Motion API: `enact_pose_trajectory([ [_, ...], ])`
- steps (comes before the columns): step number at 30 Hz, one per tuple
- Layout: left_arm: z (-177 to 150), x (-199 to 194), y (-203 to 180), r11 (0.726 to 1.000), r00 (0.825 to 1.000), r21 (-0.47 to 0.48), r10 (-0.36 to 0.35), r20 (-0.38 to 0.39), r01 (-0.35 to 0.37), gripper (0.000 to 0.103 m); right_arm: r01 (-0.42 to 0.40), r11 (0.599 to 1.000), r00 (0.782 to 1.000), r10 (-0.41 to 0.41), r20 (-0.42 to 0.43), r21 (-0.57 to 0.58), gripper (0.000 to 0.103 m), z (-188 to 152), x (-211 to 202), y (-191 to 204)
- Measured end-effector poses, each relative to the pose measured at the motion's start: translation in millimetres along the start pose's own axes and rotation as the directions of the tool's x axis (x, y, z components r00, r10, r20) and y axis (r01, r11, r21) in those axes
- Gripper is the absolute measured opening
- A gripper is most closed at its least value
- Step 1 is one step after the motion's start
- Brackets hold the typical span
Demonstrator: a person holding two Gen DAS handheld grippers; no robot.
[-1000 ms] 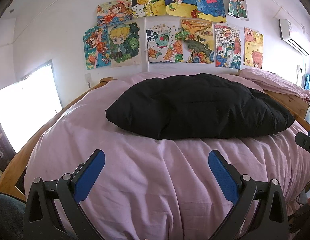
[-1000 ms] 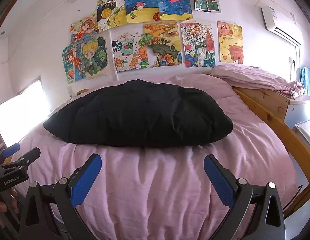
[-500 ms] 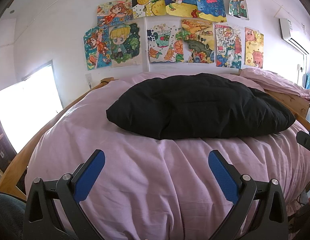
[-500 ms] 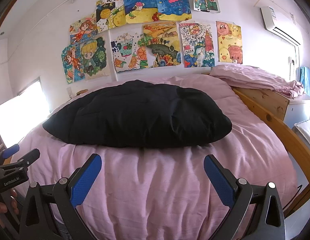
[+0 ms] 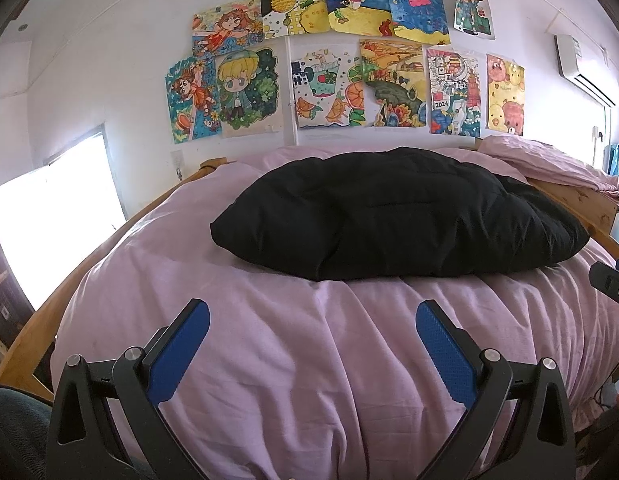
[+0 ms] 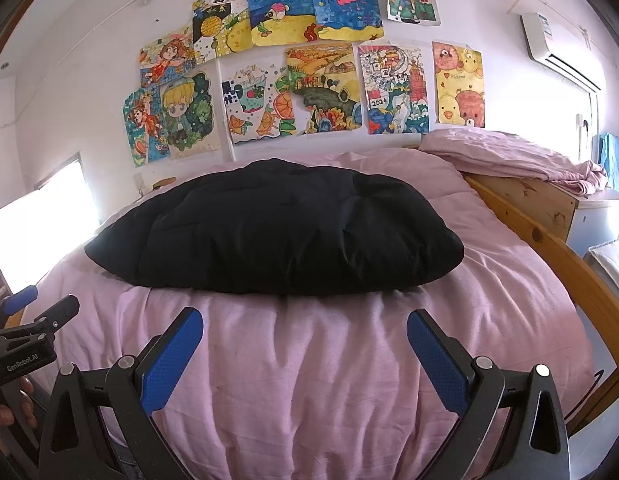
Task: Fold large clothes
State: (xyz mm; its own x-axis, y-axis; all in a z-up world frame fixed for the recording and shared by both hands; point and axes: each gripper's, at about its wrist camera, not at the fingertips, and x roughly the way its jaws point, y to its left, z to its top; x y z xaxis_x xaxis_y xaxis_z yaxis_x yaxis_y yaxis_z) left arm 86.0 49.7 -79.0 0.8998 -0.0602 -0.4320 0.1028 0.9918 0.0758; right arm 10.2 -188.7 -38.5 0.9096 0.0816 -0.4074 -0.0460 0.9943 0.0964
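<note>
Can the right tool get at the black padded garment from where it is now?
Probably yes. The right tool is open above bare pink bedding, and nothing lies between it and the near edge of the black garment.

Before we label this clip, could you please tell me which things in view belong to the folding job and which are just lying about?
Part of the job:
- black padded garment, lying on the bed
- left gripper, open
- right gripper, open

Just lying about:
- pink duvet
- crumpled pink sheet
- wall drawings
- air conditioner
- wooden bed frame
</note>
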Motion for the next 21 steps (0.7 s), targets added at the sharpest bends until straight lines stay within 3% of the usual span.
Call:
enact_pose_trajectory([
  [21,0.1,0.3,5.3,1.0,1.0,0.001,0.001,0.003,-0.001,0.101,0.0,1.0,1.0,0.0,0.002,0.0,0.103,-0.6,0.0,0.4],
])
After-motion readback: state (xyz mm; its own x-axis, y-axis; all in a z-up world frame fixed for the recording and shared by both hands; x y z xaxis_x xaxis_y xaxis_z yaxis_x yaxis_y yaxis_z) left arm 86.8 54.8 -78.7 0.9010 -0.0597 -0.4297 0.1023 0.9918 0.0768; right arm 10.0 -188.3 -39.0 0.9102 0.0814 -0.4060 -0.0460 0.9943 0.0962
